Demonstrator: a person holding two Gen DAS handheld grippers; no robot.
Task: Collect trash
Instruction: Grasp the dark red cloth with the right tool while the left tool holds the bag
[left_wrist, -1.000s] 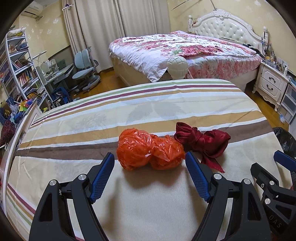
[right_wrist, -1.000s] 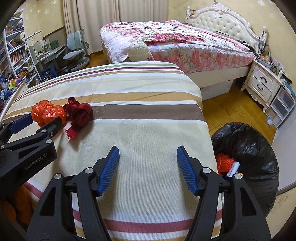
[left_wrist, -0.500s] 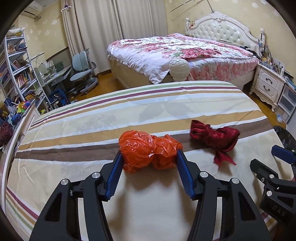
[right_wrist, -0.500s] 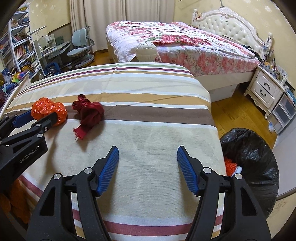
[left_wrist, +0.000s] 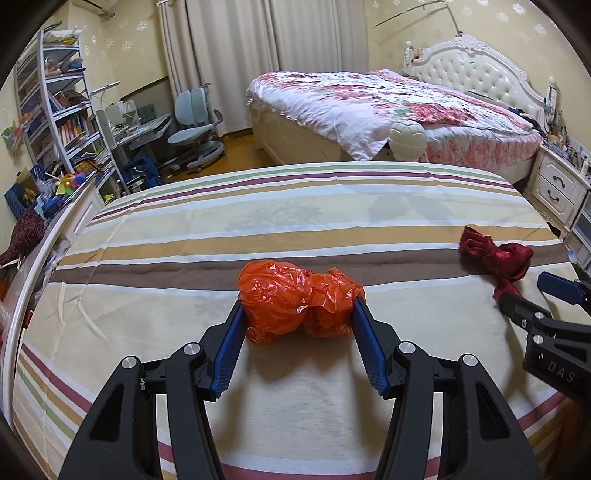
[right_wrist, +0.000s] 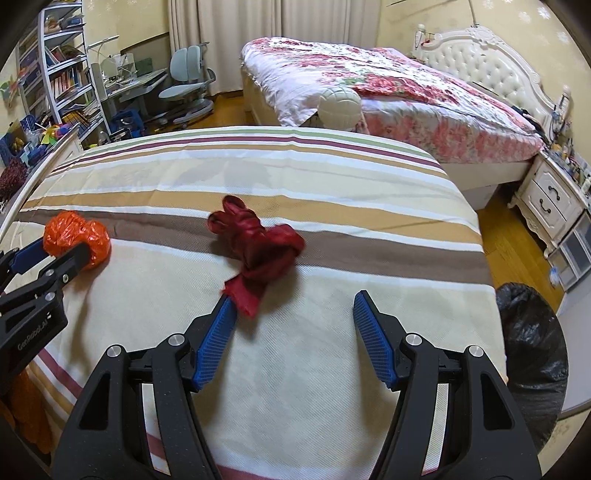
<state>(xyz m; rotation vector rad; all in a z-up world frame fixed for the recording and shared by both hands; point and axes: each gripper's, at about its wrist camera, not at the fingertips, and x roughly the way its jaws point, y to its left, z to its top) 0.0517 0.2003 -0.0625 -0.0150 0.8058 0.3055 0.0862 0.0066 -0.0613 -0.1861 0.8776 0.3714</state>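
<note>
The orange bag lies crumpled on the striped sheet, squeezed between the blue pads of the left gripper — both press its sides. The gripper slants down at it. Right of the bag sits a red cloth; the right gripper hovers near it, jaws apart and empty — one pad at the cloth's tail. Farther right, off the sheet, stands a black bin.

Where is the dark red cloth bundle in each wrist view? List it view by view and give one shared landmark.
Left wrist view: dark red cloth bundle at the far right, on the striped sheet's brown band.
Right wrist view: the bundle sits centre, just beyond the right gripper.
Shared landmark: the orange plastic bag, clamped in the left gripper.
</note>
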